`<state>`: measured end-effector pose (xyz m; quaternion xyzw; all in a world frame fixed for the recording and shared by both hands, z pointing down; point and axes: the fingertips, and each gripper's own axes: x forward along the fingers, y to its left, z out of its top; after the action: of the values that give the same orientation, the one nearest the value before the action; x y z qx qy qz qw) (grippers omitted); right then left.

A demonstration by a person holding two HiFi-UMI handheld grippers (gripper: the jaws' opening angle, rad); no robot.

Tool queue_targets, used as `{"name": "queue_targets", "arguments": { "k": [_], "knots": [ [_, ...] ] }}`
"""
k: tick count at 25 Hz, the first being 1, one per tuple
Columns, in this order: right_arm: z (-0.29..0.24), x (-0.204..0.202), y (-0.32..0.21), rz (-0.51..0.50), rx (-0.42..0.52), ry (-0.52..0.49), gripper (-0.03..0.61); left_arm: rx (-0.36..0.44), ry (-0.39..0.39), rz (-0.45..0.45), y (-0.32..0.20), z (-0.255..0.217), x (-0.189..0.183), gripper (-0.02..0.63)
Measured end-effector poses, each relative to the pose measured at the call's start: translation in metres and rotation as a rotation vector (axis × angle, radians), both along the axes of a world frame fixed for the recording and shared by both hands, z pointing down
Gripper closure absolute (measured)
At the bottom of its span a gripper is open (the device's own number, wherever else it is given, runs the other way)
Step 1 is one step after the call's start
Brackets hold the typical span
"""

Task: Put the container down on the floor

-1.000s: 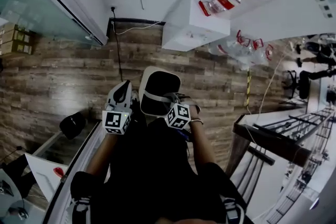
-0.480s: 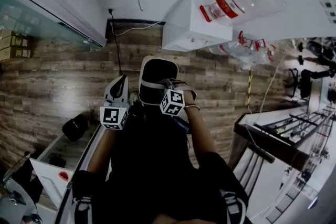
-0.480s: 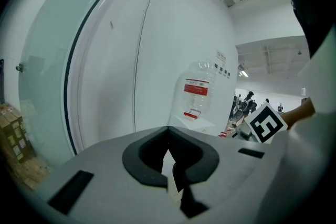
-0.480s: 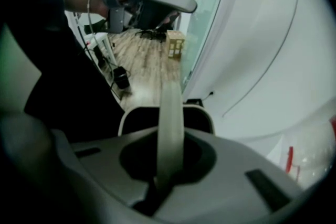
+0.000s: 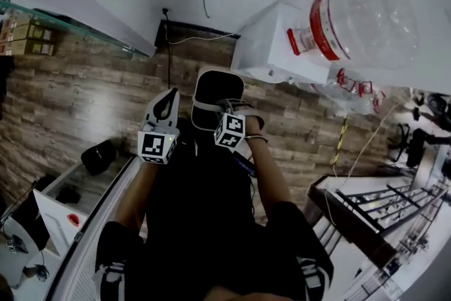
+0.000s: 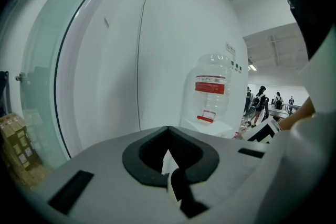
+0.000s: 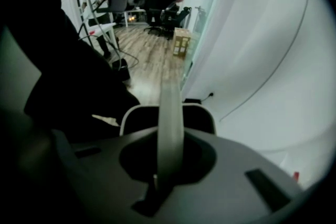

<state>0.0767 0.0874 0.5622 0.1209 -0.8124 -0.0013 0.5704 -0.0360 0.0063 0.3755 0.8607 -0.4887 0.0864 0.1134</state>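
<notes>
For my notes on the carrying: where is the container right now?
Head view, centre: the container hangs by its handle from the right gripper, over the wooden floor, with the left gripper just left of it.

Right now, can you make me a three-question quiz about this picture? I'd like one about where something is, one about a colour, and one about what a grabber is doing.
1. Where is the big clear bottle?
A. lying flat on the wooden floor
B. neck down on the white box by the wall
C. inside a cupboard

2. What colour is the bottle's label?
A. blue
B. green
C. red

3. What are the right gripper's jaws doing?
A. shut on the container's handle
B. wide open with nothing between them
C. shut on a cable

Answers:
1. B: the bottle's neck goes down into the top of the white box.
2. C: a red band wraps round the bottle.
3. A: in the right gripper view, the flat handle runs straight between the closed jaws, above the container.
</notes>
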Motion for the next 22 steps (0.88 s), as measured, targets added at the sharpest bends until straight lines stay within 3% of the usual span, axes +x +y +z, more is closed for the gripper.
{"name": "queue_targets", "arguments": {
  "k": [5,9,17,22],
  "knots": [
    [0.036,0.01,-0.033,-0.006,-0.008,0.033,0.545,0.004,-0.02,-0.02,-0.033,0.013,0.002,0.584],
    [0.066,0.013,-0.053,-0.008,-0.012,0.064,0.545,-0.026,0.011,-0.009,-0.05,0.025,0.0,0.584],
    [0.145,0.018,-0.104,0.094,-0.037,0.098,0.545,-0.043,0.042,0.05,-0.107,0.068,-0.003,0.584],
    [0.207,0.025,-0.133,0.099,-0.016,0.146,0.545,-0.051,0.057,0.055,-0.132,0.098,-0.006,0.584]
  ]
}}
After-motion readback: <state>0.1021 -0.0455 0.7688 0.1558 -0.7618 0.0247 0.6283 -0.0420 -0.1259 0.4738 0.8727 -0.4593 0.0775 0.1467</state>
